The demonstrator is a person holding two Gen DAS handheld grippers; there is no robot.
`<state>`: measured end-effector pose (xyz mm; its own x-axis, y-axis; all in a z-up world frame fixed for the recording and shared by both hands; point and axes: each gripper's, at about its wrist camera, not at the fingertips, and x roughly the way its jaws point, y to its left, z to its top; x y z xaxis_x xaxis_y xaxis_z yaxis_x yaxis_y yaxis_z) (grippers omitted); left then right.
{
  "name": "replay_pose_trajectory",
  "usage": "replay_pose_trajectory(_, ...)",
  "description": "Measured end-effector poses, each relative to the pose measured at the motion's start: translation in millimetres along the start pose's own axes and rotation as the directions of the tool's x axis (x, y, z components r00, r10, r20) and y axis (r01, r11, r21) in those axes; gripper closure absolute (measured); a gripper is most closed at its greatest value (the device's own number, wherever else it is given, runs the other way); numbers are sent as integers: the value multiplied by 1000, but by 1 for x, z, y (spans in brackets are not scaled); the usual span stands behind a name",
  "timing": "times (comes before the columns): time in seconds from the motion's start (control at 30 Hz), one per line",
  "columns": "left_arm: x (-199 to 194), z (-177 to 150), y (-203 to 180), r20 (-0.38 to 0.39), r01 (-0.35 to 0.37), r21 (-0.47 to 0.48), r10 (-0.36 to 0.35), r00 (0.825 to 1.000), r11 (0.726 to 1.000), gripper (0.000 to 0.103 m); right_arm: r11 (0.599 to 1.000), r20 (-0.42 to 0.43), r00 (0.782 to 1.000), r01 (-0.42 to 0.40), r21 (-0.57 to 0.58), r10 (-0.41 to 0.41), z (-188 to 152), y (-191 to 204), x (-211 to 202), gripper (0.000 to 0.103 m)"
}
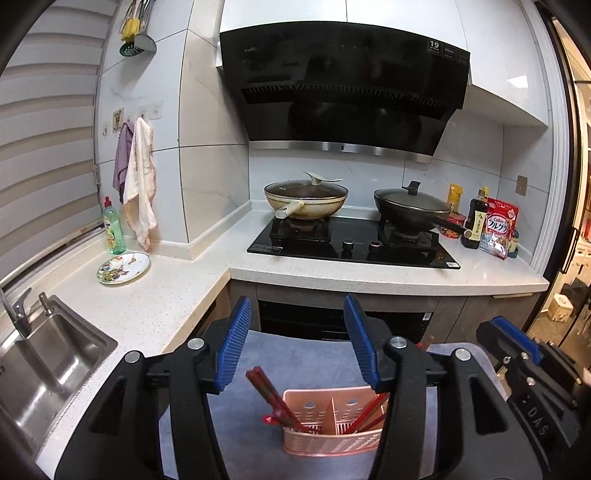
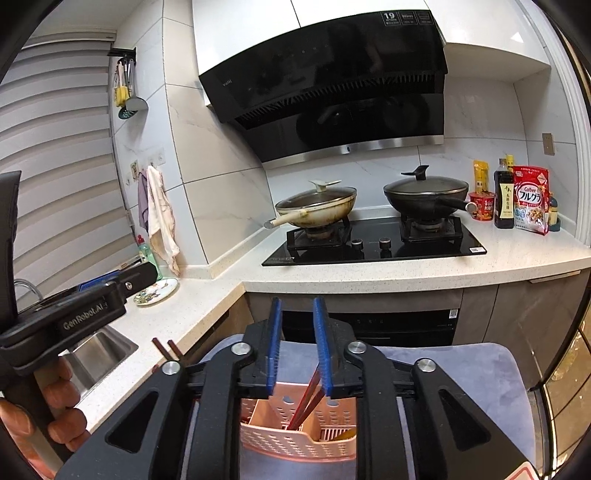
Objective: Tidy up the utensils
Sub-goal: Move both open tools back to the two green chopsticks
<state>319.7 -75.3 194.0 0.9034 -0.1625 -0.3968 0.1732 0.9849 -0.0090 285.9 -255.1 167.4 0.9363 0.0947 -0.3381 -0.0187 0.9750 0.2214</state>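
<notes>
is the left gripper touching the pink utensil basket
Apart. The left wrist view shows the left gripper open, its blue pads raised above the pink utensil basket, with grey mat visible between pads and basket rim.

Lower part of pink utensil caddy [image 1: 332, 439] hidden behind left gripper [image 1: 297, 343] frame; caddy base not visible in either view. Red chopsticks [image 2: 308, 398] tips lost inside caddy compartment; whether touching right gripper [image 2: 297, 347] blue pad unclear. Second chopstick pair [image 2: 168, 349] cut off behind gripper arm. Sink [image 1: 48, 369] cropped by left edge of frame. Print on range hood label [image 1: 448, 50] too small to read. Objects behind cereal bag [image 2: 532, 205] mostly hidden. Hanging utensils [image 1: 133, 26] cut off at top.
</notes>
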Motion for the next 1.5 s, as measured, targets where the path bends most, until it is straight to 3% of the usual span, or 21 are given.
replay_pose_trajectory(0.17,-22,-9,-3,5,-17,22,17,1000,1000,46,1000,-2,1000,-21,-11,21,-6,7,-29,82)
replay_pose_trajectory(0.5,-70,-34,-6,4,-41,39,41,999,998,45,1000,-16,1000,-27,-8,27,-30,15,-89,76)
replay_pose_trajectory(0.6,-88,-48,-5,-7,-42,37,43,999,998,38,999,-33,999,-24,-26,24,-44,19,-107,75)
replay_pose_trajectory(0.77,-112,-81,0,-23,-58,48,59,998,997,36,998,-94,995,-22,-55,17,-89,28,-133,69)
replay_pose_trajectory(0.93,-124,-124,12,-94,-64,26,66,993,998,36,997,-201,980,-28,-75,13,-151,38,-145,69)
replay_pose_trajectory(1.17,-132,-181,26,-199,-79,7,79,977,997,36,998,-337,941,-26,-51,7,-232,45,-152,70)
replay_pose_trajectory(1.5,-125,-260,42,-380,-95,-11,84,921,995,36,998,-428,903,-7,-66,-22,-297,59,-145,70)
